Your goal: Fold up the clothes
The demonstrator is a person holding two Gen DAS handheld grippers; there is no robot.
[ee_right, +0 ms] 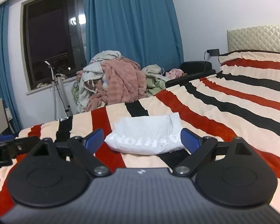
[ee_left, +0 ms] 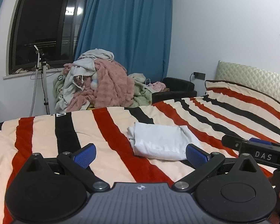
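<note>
A white garment with white lettering lies folded into a small bundle (ee_left: pixel 162 141) on the striped bed; it also shows in the right wrist view (ee_right: pixel 145 136). My left gripper (ee_left: pixel 141 155) is open and empty, hovering just short of the bundle, whose right end lies behind my right blue pad (ee_left: pixel 196 156). My right gripper (ee_right: pixel 142 141) is open and empty, close in front of the bundle, which lies between the lines of its pads. The right gripper's side shows at the left wrist view's right edge (ee_left: pixel 255 149).
The bed has a cream blanket with red and black stripes (ee_left: pixel 110 130). A heap of pink, grey and green laundry (ee_left: pixel 102 85) sits beyond the bed's far edge, by the blue curtain (ee_left: pixel 128 28) and window. A quilted headboard (ee_left: pixel 255 82) stands at the right.
</note>
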